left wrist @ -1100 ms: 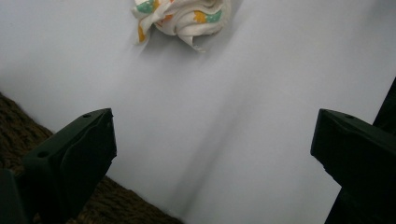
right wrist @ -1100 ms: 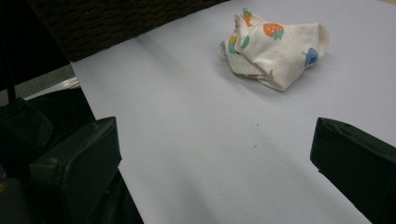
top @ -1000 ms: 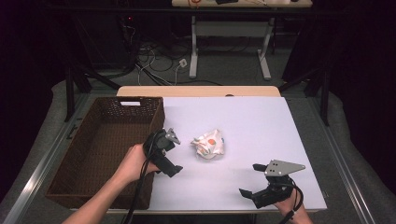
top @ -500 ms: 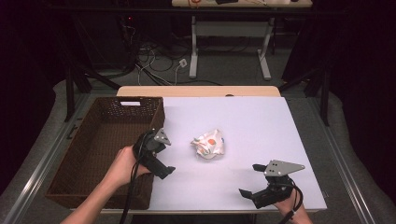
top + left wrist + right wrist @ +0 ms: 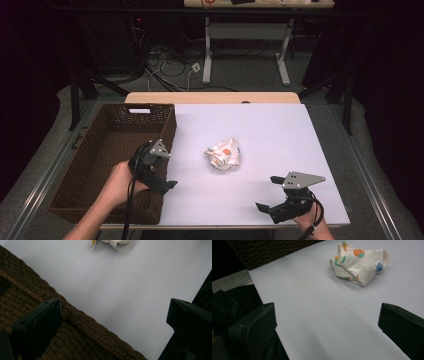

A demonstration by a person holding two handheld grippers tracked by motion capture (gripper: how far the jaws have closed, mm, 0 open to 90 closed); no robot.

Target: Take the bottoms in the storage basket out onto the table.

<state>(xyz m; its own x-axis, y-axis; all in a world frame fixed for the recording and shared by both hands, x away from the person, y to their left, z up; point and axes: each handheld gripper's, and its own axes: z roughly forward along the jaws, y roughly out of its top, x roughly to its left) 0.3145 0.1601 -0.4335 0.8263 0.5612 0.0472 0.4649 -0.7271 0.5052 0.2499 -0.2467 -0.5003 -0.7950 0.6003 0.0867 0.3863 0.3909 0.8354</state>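
A crumpled white cloth (image 5: pixel 223 155) printed with small fruit shapes lies alone near the middle of the white tabletop (image 5: pixel 280 135), touching neither gripper. The left gripper (image 5: pixel 159 175), held in the person's left hand (image 5: pixel 120 182), hangs over the right rim of the brown wicker basket (image 5: pixel 100 150), at about 8 o'clock from the cloth; its jaws stand wide apart with nothing between them. In the left gripper view the cloth (image 5: pixel 112 242) sits at 12 o'clock, past the basket edge (image 5: pixel 75 322). The right gripper (image 5: pixel 275 200) rests near the table's front edge, at about 5 o'clock from the cloth, its jaws spread and empty. In the right gripper view the cloth (image 5: pixel 358 262) lies well ahead at 1 o'clock.
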